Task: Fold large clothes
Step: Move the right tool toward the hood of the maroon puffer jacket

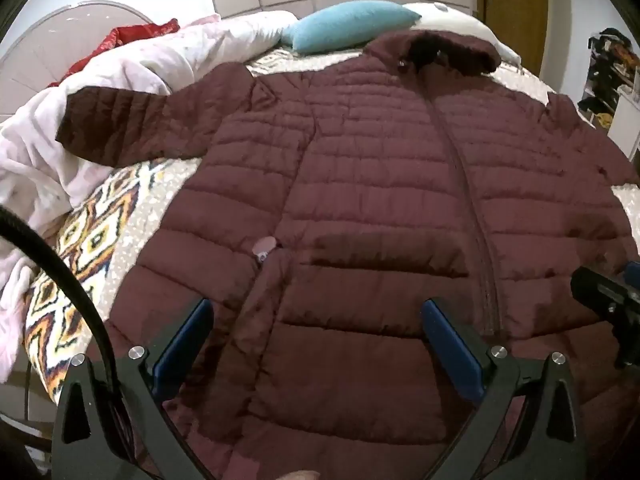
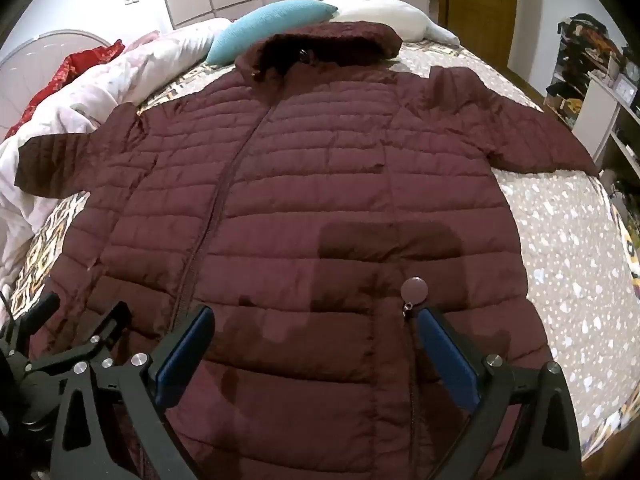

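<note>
Puffy maroon coat (image 2: 304, 184) lies flat on the bed (image 2: 572, 248), hood near the pillows. Left hand-held gripper (image 1: 318, 336) and right hand-held gripper (image 2: 316, 340) hang over its bottom edge, both wide apart, holding nothing. It looks soft, light and slippery; grab a sleeve cuff.

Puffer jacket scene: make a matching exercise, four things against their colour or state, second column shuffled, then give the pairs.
Things:
1. puffer jacket
2. pillow
3. left gripper
4. duvet

Descriptions:
A. teal, beside the hood
B. white-pink, bunched under one sleeve
C. open, above the hem
D. maroon, zipped, spread flat on the bed

Pairs: 1-D, 2-A, 3-C, 4-B
</note>
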{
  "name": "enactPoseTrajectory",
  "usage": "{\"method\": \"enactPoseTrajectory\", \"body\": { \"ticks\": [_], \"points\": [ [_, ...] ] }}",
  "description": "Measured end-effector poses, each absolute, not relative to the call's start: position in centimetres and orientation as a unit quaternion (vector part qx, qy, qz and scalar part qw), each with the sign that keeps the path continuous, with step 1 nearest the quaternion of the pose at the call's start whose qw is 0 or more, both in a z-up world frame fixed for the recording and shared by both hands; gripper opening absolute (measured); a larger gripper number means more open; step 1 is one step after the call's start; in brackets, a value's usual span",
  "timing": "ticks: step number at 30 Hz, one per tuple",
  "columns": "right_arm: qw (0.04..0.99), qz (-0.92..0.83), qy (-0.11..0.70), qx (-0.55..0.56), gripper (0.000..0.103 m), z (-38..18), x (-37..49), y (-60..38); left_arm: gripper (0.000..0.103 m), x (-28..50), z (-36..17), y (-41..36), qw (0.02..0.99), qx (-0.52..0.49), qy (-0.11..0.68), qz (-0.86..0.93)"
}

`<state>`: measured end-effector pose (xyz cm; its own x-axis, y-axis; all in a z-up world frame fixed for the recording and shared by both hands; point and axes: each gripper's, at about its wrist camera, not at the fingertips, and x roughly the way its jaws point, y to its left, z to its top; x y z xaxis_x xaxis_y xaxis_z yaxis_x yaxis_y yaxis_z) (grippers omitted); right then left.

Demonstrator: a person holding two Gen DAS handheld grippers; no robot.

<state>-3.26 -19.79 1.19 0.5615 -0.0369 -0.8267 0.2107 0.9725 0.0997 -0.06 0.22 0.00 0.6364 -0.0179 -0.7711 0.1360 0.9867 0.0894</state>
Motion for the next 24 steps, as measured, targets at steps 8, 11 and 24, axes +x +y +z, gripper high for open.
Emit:
{"method": "enactPoseTrajectory", "body": {
  "ticks": [8,11,24],
  "points": [
    [0.882,-0.072,0.457,0.091,0.103,0.1,-3.6,-19.9,0.103,0.8,-2.2,0.6,0.88,0.068,0.467,-0.046],
    [0.878,-0.075,0.463,0.095,0.103,-0.2,-3.6,-19.4,0.103,1.1,-2.8,0.5,0.875,0.062,0.478,-0.042],
    [0.885,-0.049,0.449,0.116,0.103,5.5,-2.8,-20.3,0.103,-0.2,1.3,3.3,0.884,-0.003,0.463,-0.07]
  ]
}}
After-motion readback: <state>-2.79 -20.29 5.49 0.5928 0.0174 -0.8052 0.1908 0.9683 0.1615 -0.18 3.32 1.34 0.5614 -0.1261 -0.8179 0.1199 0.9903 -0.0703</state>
